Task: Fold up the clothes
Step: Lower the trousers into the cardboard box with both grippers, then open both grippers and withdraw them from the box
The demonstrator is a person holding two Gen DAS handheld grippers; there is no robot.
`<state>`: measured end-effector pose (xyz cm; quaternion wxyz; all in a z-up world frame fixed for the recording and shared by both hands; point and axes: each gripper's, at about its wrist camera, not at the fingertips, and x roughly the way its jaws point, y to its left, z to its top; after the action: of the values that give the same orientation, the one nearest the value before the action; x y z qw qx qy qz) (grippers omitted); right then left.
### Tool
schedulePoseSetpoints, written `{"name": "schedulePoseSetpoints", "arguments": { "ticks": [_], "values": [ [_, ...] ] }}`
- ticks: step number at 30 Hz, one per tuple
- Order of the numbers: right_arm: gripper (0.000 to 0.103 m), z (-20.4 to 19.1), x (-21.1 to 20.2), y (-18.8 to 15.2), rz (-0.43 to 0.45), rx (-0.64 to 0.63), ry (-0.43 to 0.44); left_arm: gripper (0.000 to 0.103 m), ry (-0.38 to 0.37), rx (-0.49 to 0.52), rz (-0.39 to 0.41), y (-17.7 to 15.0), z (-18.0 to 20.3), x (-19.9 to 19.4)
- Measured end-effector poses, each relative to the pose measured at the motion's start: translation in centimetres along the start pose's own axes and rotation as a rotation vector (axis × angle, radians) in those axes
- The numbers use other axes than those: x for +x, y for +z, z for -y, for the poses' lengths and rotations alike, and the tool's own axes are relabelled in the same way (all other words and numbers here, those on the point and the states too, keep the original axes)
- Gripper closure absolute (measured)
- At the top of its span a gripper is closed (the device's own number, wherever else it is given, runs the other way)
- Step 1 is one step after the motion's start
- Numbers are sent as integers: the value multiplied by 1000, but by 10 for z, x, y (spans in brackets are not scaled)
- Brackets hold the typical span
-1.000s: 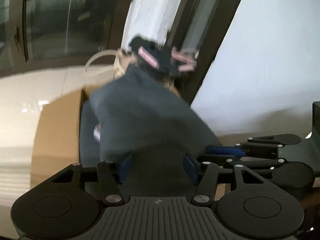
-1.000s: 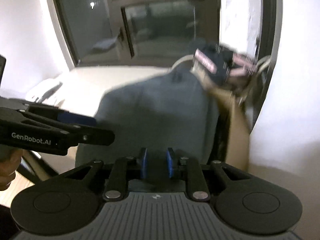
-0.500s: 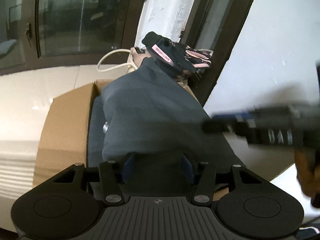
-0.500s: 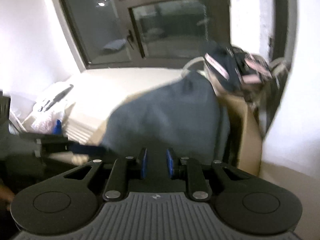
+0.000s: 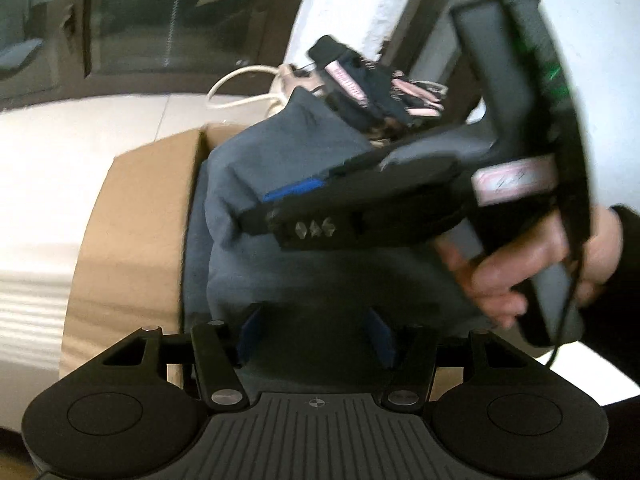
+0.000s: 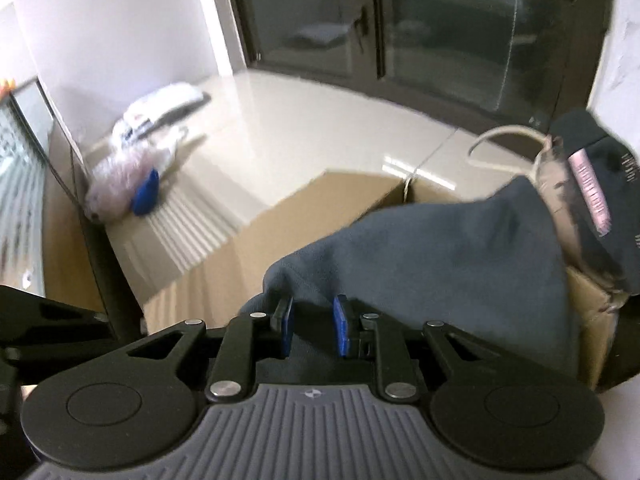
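Note:
A dark grey-blue garment lies heaped in a cardboard box, its near edge hanging out toward me. My left gripper is open, its blue pads on either side of the garment's near fold. My right gripper has its pads close together around a fold of the same garment. In the left wrist view the right gripper crosses above the garment, held in a hand. A black and pink garment lies on the far end of the pile.
The box stands on a pale tiled ledge below dark windows. A white rope handle lies behind the box. A plastic bag with a blue thing and white items sit at the ledge's far left. A white wall is to the right.
The right gripper has swung across in front of the left camera, above the garment. The right camera has turned left and now shows more of the ledge. The left gripper has stayed put.

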<state>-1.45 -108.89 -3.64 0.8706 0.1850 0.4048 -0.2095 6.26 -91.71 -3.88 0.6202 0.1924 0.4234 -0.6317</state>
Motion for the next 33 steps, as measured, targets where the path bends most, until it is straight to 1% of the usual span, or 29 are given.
{"name": "schedulePoseSetpoints", "arguments": {
  "ticks": [2, 5, 6, 7, 10, 12, 14, 16, 17, 19, 22, 27, 29, 31, 33],
  "values": [
    [78, -4, 16, -4, -19, -27, -7, 41, 6, -32, -16, -1, -6, 2],
    [78, -4, 28, -9, -11, -36, -5, 40, -1, -58, -16, -1, -12, 3],
    [78, -4, 27, -9, -3, -37, -3, 37, -7, -58, -15, 0, -12, 3],
    [78, -3, 22, -9, 10, -32, 0, 35, -13, -49, -14, 0, -10, 3],
    [77, 2, -3, -10, 64, 4, -7, 35, -19, 4, -6, 2, 0, 1],
    [72, 4, -25, -14, 99, 27, -30, 35, -17, 43, 0, 4, 6, 1],
    [67, 6, -47, -21, 131, 48, -57, 34, -26, 62, 5, 7, 9, 1],
    [66, 8, -66, -32, 145, 68, -94, 33, -31, 60, 0, 8, 9, 2],
    [64, 10, -74, -38, 145, 76, -113, 33, -31, 59, -6, 7, 9, 3],
    [64, 12, -86, -54, 135, 98, -157, 31, -34, 54, -13, 7, 9, 5],
    [64, 14, -93, -77, 116, 138, -179, 31, -30, 53, -21, 5, 9, 6],
    [64, 11, -84, -111, 71, 177, -207, 30, -12, 61, -34, -2, 11, 14],
    [64, 11, -73, -120, 70, 183, -214, 30, 7, 71, -33, -8, 12, 20],
    [64, 10, -73, -121, 77, 185, -216, 27, 23, 83, -16, -12, 14, 23],
    [64, 8, -75, -121, 87, 187, -217, 27, 27, 79, 3, -13, 15, 20]
  ]
}}
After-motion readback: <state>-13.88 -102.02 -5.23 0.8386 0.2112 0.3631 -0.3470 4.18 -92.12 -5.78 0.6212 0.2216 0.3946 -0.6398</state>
